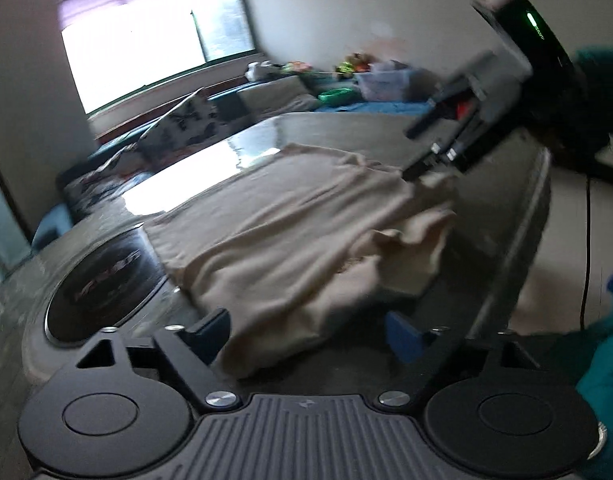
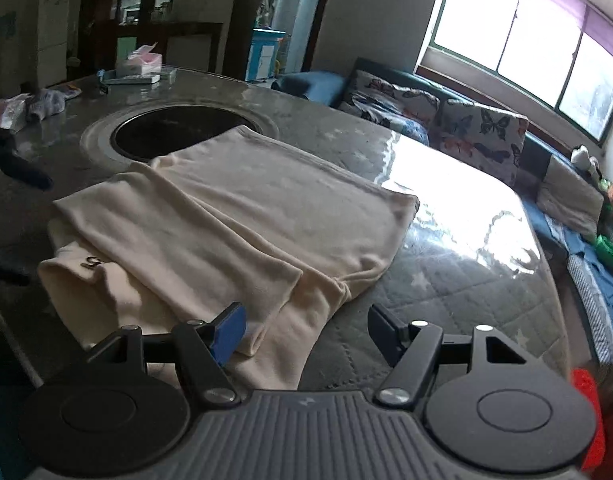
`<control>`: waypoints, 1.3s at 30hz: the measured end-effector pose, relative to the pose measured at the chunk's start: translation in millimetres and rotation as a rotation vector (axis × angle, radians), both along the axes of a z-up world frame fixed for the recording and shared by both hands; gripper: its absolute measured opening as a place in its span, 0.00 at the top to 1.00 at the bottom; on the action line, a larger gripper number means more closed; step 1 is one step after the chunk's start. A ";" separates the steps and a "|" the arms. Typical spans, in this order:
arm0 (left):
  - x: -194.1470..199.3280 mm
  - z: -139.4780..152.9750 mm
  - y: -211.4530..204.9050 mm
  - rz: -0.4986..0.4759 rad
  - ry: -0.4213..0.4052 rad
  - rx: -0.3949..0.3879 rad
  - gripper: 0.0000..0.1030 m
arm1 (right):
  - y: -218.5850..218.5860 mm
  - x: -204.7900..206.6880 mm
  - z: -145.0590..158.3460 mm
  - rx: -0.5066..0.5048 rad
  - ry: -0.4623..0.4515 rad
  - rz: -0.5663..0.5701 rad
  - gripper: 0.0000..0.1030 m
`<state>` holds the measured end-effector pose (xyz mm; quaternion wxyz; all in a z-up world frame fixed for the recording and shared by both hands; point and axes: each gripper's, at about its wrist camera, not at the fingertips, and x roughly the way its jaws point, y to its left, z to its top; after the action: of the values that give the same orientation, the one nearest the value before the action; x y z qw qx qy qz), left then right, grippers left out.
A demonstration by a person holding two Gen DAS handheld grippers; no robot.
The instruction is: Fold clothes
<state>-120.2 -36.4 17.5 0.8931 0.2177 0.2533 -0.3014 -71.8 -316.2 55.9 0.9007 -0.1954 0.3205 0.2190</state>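
A cream garment [image 1: 290, 220] [image 2: 246, 208] lies partly folded on a glossy dark table [image 1: 498, 208] [image 2: 446, 280], one flap laid over its body. In the blurred left wrist view my left gripper [image 1: 306, 336] is open at the garment's near edge; the cloth reaches between the jaws but the pads do not press it. My right gripper [image 2: 306, 334] is open too, its blue pad [image 2: 228, 334] over the near hem and the other finger over bare table. From the left wrist view the right gripper [image 1: 416, 150] hovers at the garment's far corner.
A round dark inset [image 2: 178, 132] [image 1: 102, 280] is sunk into the table beside the garment. A tissue box [image 2: 140, 62] and small bundled cloths [image 2: 46, 104] sit at the far side. A sofa with butterfly cushions [image 2: 478, 132] runs under the window. A teal sleeve [image 1: 602, 360] shows at the right.
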 end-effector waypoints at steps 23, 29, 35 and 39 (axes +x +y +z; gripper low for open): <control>66.6 21.0 -8.3 0.041 0.071 -0.178 0.90 | 36.0 -39.1 1.9 -0.109 -0.005 0.355 0.42; 69.8 18.9 -6.0 0.040 0.085 -0.172 0.85 | 45.5 -11.3 -8.7 -0.060 0.044 0.320 0.78; 43.2 12.2 2.2 0.029 0.025 -0.109 0.51 | 36.6 3.6 -0.8 0.044 0.094 0.258 0.89; 29.5 1.1 3.9 0.011 0.003 -0.035 0.51 | 34.0 6.2 4.4 0.087 0.091 0.229 0.89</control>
<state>-90.7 -32.6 18.6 0.8980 0.2000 0.2506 -0.3011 -65.6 -282.2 60.3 0.8620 -0.1814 0.3267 0.3425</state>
